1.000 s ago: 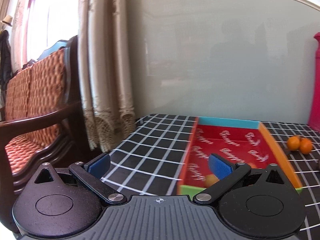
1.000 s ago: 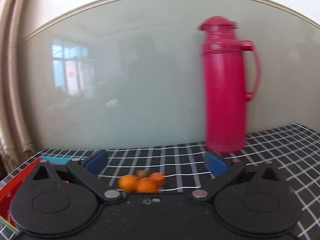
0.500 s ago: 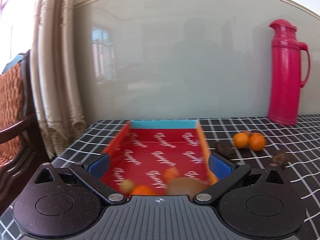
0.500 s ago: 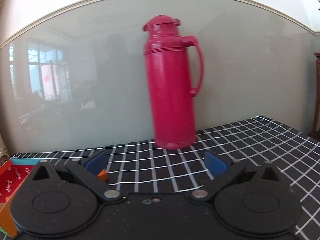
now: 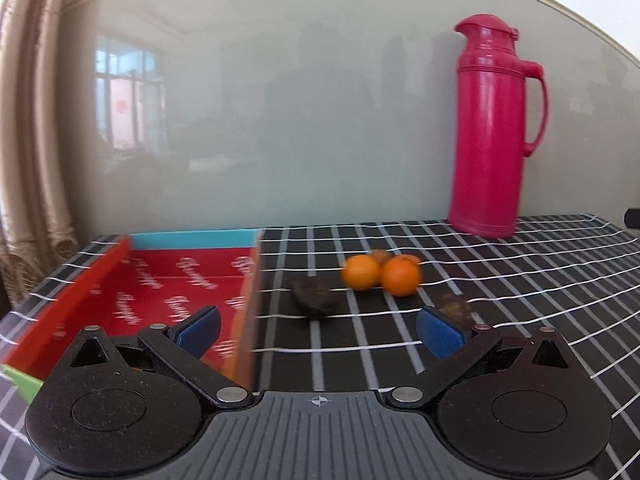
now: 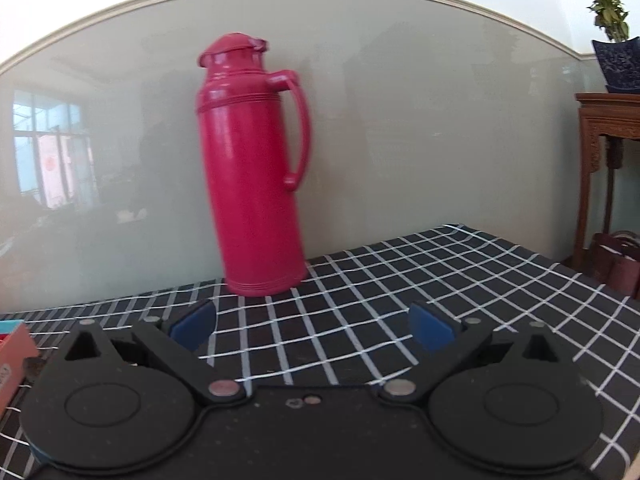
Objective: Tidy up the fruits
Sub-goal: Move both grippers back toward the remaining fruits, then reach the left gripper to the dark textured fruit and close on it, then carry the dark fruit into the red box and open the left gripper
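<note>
In the left wrist view two oranges (image 5: 380, 276) lie side by side on the black checked tablecloth (image 5: 520, 280), with a small brownish fruit (image 5: 379, 255) behind them. A dark brown fruit (image 5: 314, 300) lies left of them and another brown one (image 5: 454, 307) lies by the right fingertip. A red tray (image 5: 160, 280) with orange and blue walls sits at the left. My left gripper (image 5: 319, 330) is open and empty, low over the cloth in front of the fruits. My right gripper (image 6: 312, 326) is open and empty in front of the thermos; the tray corner (image 6: 16, 344) shows at its left.
A tall red thermos (image 5: 494, 128) stands at the back by the glossy wall; it also shows in the right wrist view (image 6: 252, 168). A curtain (image 5: 28, 120) hangs at the far left. A wooden stand (image 6: 608, 152) with a potted plant (image 6: 616, 40) is past the table's right edge.
Both views have swung to the right. The left gripper now faces the loose fruits beside the tray, not the tray. The right gripper has left the oranges and faces the thermos.
</note>
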Motion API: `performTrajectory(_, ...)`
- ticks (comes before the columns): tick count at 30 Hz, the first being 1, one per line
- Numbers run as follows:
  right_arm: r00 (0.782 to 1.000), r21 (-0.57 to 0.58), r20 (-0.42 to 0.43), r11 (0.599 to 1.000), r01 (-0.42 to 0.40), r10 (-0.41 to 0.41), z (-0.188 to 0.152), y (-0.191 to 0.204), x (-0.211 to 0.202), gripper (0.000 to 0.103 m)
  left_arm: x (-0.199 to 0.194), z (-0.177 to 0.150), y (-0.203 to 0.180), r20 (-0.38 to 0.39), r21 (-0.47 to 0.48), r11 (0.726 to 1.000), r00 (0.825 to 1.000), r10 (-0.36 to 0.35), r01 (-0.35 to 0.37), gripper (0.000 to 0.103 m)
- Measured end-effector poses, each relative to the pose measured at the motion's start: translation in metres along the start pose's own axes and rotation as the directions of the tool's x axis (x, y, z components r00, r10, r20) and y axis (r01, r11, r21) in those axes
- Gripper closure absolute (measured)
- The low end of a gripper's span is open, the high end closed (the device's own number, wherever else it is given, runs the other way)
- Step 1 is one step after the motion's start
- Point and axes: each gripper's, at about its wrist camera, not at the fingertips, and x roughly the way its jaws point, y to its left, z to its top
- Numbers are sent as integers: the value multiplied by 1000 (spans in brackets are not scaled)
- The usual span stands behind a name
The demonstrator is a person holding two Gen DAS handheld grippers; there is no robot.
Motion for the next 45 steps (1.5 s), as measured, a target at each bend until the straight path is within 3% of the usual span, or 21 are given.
performTrajectory(13,985,-133,-62,980,149,-158,-14,-36,18,0,47,-2,-63,-75,-2,997,994,-83,83,0)
performTrajectory(22,978,-155,-88,973,172,-187,-19,-52,24,0,72,0,-91,-140,29,993,984,-106,111,0)
performTrajectory(24,978,-156,-89,972,173,-188,-19,-52,26,0,77,1,-96,-156,38,992,982,-109,117,9)
performTrajectory(25,979,-156,-88,973,170,-186,-20,-53,26,0,81,2,-98,-168,38,992,979,-111,119,20)
performTrajectory(28,978,-165,-90,971,172,-189,-20,-52,28,0,92,2,-99,-222,27,991,968,-120,130,29)
performTrajectory(34,972,-169,-108,968,187,-207,-21,-54,32,0,103,2,-101,-249,22,991,961,-119,129,31)
performTrajectory(36,970,-160,-114,968,194,-213,-21,-56,34,0,103,2,-101,-242,21,992,964,-113,122,48)
performTrajectory(37,970,-155,-117,968,195,-214,-21,-57,34,0,103,3,-100,-236,23,992,965,-114,123,64)
performTrajectory(45,972,-169,-118,969,182,-203,-22,-44,34,0,94,1,-93,-219,19,988,965,-143,151,65)
